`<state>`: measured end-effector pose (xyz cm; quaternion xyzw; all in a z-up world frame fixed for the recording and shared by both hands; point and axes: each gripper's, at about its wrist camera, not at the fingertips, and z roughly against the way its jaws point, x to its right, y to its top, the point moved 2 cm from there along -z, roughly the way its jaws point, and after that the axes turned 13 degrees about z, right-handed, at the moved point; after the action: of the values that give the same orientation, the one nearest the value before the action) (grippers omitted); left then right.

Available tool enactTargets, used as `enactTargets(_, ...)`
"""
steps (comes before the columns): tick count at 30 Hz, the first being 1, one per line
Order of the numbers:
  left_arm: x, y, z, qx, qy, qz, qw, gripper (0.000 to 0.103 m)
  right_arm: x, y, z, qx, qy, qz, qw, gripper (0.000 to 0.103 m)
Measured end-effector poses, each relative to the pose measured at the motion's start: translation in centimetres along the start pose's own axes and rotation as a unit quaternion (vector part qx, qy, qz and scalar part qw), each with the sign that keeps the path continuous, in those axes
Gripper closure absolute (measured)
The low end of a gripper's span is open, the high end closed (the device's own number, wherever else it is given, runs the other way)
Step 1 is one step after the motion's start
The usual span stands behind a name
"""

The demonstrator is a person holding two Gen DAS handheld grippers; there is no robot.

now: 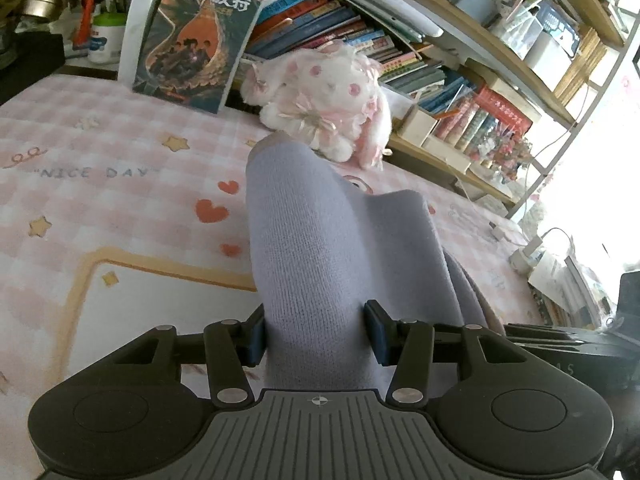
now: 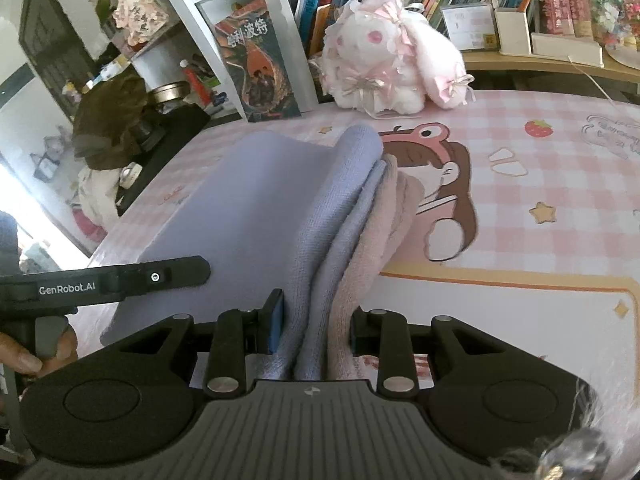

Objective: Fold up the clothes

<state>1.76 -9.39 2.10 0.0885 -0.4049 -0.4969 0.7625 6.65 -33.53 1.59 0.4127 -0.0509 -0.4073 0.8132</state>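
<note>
In the left wrist view, the left gripper (image 1: 316, 336) has its jaws clamped on the lavender knit garment (image 1: 320, 248) at centre frame; bare counter (image 1: 120, 200) lies left. The right gripper (image 2: 316, 330) pinches its bunched layered edge; bare counter stretches right.

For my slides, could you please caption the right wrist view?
Right gripper clamps bunched lavender knit garment over a pink checked table mat, plush toy behind.
</note>
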Motion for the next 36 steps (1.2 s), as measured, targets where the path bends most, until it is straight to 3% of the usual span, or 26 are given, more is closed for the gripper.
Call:
enactTargets(9,-6.6,4.3,1.8,-0.017,-0.033,-0.015,0.9992,0.055,-6.7,2.1,-4.0,0.011,-0.035,-0.006,0.999,0.076)
enactTargets(17,-10.9,8.6,1.2,-0.019,-0.054,-0.011,0.9983,0.055,-9.9,5.2,-8.0,0.022,-0.060,0.005,0.998,0.076)
enactTargets(22,-12.4,11.3,-1.0,-0.019,-0.059,0.005,0.9980,0.055,-9.6,7.9,-10.9,0.015,-0.077,0.013,0.997,0.076)
enactTargets(36,-12.7,18.0,-8.7,-0.005,-0.055,0.015,0.9984,0.055,-4.2,14.4,-17.7,0.014,-0.102,0.024,0.994,0.076)
